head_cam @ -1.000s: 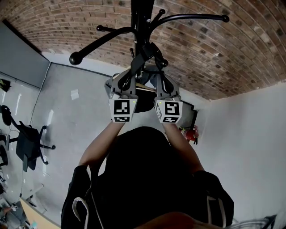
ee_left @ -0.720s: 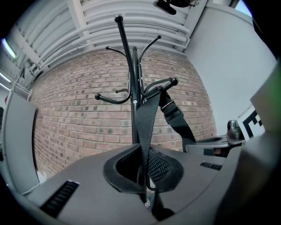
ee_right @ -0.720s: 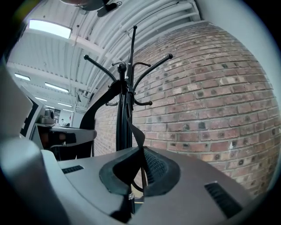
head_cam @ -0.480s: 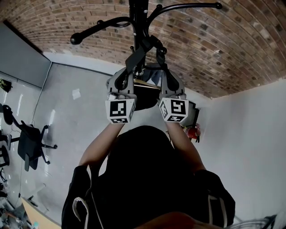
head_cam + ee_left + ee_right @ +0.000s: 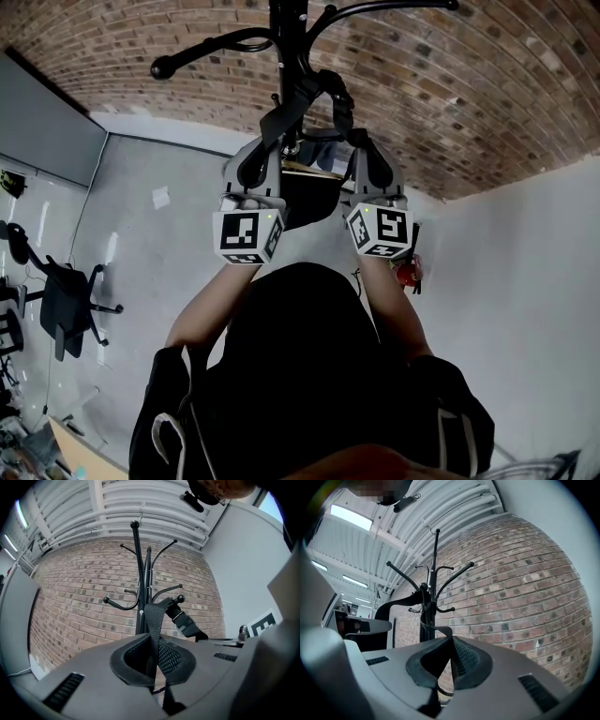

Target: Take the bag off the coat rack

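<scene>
The black bag (image 5: pixel 307 195) hangs by its webbing strap (image 5: pixel 153 620) from a hook of the black coat rack (image 5: pixel 288 28).

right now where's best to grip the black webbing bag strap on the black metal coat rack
Grip the black webbing strap on each run below the black metal coat rack's hook, from underneath, across its flat faces; it drapes over the upturned hook, so it should lift off upward.

Probably an office: swivel chair (image 5: pixel 66 302), brick wall (image 5: pixel 487 103).

One coat rack (image 5: pixel 289 33), apparently one bag (image 5: pixel 307 192)
</scene>
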The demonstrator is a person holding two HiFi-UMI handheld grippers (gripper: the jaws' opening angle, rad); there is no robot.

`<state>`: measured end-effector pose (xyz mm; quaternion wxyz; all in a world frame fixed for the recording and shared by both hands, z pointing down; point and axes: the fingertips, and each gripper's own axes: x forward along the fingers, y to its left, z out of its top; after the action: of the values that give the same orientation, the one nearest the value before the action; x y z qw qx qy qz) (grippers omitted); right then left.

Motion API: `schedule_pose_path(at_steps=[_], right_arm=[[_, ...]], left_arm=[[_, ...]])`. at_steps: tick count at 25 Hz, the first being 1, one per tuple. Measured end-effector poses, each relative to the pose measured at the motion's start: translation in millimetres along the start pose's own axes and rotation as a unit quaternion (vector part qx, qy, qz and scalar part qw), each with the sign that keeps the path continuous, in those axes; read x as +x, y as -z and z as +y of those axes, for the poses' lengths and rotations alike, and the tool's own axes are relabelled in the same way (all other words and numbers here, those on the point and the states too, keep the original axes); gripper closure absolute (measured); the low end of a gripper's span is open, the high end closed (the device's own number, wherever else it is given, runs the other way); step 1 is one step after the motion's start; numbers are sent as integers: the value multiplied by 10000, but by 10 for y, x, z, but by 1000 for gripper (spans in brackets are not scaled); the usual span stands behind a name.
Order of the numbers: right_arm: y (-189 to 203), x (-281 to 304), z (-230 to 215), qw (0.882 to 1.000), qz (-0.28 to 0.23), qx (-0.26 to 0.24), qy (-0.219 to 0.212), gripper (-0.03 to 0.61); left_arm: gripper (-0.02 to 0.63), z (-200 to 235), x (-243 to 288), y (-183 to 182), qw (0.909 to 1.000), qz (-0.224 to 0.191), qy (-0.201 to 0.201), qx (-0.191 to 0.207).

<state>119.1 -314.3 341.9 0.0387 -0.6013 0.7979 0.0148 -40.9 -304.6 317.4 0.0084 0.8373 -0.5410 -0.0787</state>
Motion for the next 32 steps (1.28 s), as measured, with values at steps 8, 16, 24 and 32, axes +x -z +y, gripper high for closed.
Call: schedule_pose_path(at_steps=[8, 16, 24, 32], right_arm=[[-223, -151, -13, 9996, -248, 143, 25, 557], [-511, -365, -86, 9971, -623, 372, 212, 557], [-725, -529, -63, 9952, -853, 409, 239, 555], [-932, -726, -32, 9934, -1023, 404, 310, 557]], left_arm=[[594, -123, -89, -208, 9997, -219, 85, -48], [594, -108, -232, -391, 9988, -381, 171, -243], [594, -192, -358, -665, 9970, -591, 330, -366], [594, -238, -499, -877, 9937, -778, 426, -683]])
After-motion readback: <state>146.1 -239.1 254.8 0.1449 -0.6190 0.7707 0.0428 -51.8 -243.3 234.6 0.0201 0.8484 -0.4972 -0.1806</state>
